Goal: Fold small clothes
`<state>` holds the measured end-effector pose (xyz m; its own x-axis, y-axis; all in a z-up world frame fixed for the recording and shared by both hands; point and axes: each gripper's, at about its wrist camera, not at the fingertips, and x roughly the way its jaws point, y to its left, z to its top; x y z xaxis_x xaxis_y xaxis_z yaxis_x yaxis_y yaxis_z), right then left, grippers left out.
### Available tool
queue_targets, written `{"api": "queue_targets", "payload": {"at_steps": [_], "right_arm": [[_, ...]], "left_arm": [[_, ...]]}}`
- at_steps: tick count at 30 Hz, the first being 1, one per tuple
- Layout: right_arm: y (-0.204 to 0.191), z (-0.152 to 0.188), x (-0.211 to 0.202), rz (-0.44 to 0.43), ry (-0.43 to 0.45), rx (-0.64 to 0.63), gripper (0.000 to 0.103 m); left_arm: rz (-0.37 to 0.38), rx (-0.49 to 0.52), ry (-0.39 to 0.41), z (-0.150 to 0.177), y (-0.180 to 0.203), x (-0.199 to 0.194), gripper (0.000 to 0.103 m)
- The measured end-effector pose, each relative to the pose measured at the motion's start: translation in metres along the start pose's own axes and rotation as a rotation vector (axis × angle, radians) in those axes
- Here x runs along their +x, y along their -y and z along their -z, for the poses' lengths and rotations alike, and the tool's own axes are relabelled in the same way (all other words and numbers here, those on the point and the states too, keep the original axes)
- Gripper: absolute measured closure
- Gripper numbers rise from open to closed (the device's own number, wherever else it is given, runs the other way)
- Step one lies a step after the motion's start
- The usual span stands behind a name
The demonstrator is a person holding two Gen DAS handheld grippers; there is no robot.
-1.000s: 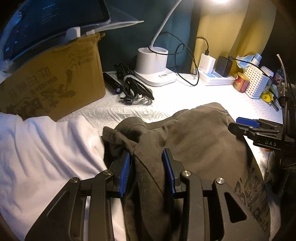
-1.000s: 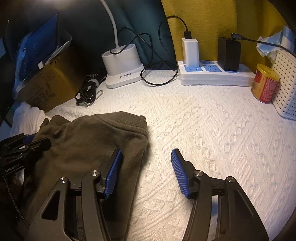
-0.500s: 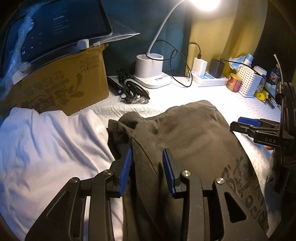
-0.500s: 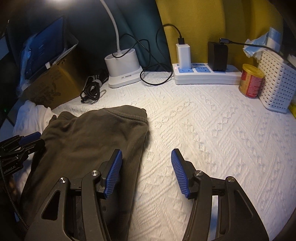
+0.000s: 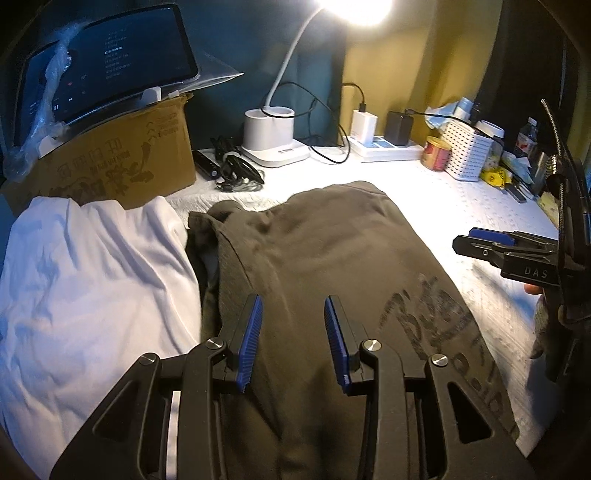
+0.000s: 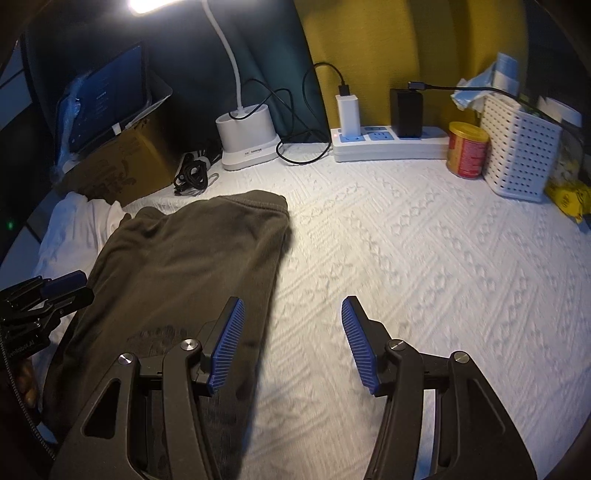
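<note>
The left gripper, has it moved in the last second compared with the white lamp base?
Yes. The left gripper has pulled back toward the person: the white lamp base now sits higher and smaller, and more of the dark garment shows ahead of its fingers.

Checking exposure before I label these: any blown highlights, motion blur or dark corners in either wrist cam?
Left wrist: lamp head blown out at top, flare on the wall; print on the dark garment soft; corners vignetted. Right wrist: lamp clipped at the top edge, white bedspread slightly smeared, left side with the tablet underexposed. Both: fisheye curving.
</note>
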<state>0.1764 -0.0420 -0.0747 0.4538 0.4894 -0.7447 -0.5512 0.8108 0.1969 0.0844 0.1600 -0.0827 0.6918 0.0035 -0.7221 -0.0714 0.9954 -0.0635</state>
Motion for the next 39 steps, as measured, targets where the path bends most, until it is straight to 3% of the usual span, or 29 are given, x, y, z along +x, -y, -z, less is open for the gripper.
{"api": "queue_targets", "payload": {"at_steps": [26,27,29,30,39], "right_arm": [[0.028,0.074,-0.088,0.054,0.059,0.051,0.045],[0.031,0.076,-0.092,0.059,0.065,0.055,0.045],[0.034,0.08,-0.1,0.067,0.076,0.063,0.045],[0.036,0.083,-0.105,0.073,0.083,0.069,0.045],[0.062,0.101,-0.152,0.128,0.154,0.114,0.045]], "left_arm": [[0.091,0.078,0.014,0.043,0.08,-0.037,0.068],[0.102,0.082,0.019,0.044,0.084,-0.039,0.065],[0.118,0.087,0.037,0.045,0.091,-0.043,0.037],[0.127,0.088,0.045,0.045,0.095,-0.045,0.032],[0.166,0.132,0.061,0.041,0.13,-0.053,0.029]]}}
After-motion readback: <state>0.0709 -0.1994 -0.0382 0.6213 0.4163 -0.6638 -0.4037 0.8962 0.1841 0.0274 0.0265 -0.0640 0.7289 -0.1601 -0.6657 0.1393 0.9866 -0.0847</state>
